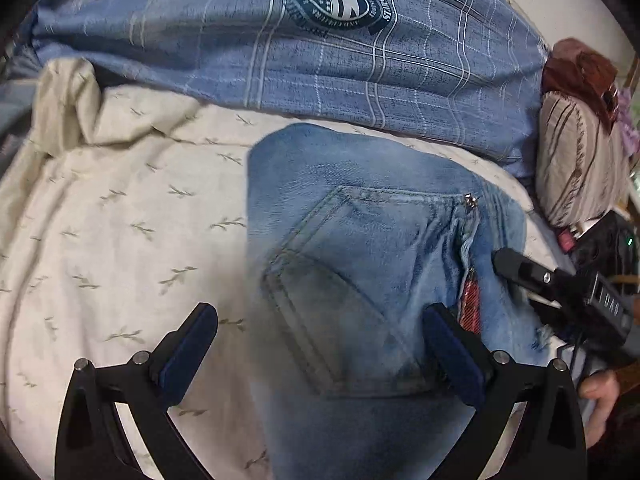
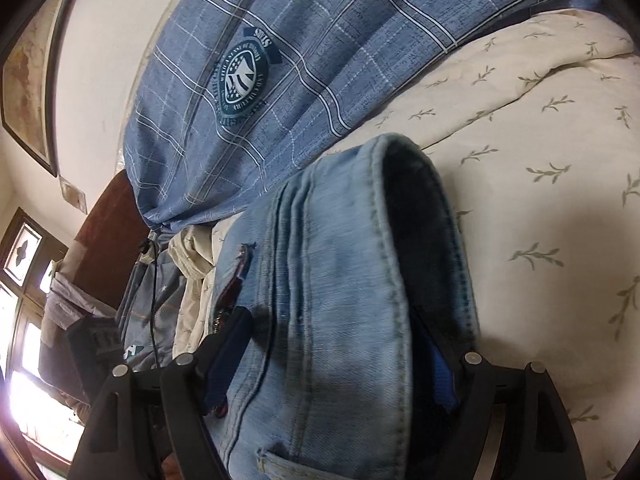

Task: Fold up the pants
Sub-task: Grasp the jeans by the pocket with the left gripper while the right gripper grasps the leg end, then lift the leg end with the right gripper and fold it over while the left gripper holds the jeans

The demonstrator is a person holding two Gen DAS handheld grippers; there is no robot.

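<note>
Right gripper (image 2: pixel 332 364) clamped on thick waistband fold of light blue denim jeans (image 2: pixel 340 280); left gripper (image 1: pixel 320 356) spread wide, holding nothing, hovering over back pocket (image 1: pixel 360 264). Jeans bunched on cream leaf-print bedsheet (image 1: pixel 120 220). I'd keep layers pinched together, lay fold down square, left pinning pocket flat.

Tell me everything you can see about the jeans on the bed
The jeans are light blue, faded denim, folded into a thick bundle on the cream leaf-print bedspread. A stitched back pocket faces up, darker and worn-looking near its lower part; a red plaid strip and small metal rivet show beside it. The right gripper has its fingers either side of the folded waistband edge, gripping it. The left gripper is open above the pocket.
</note>
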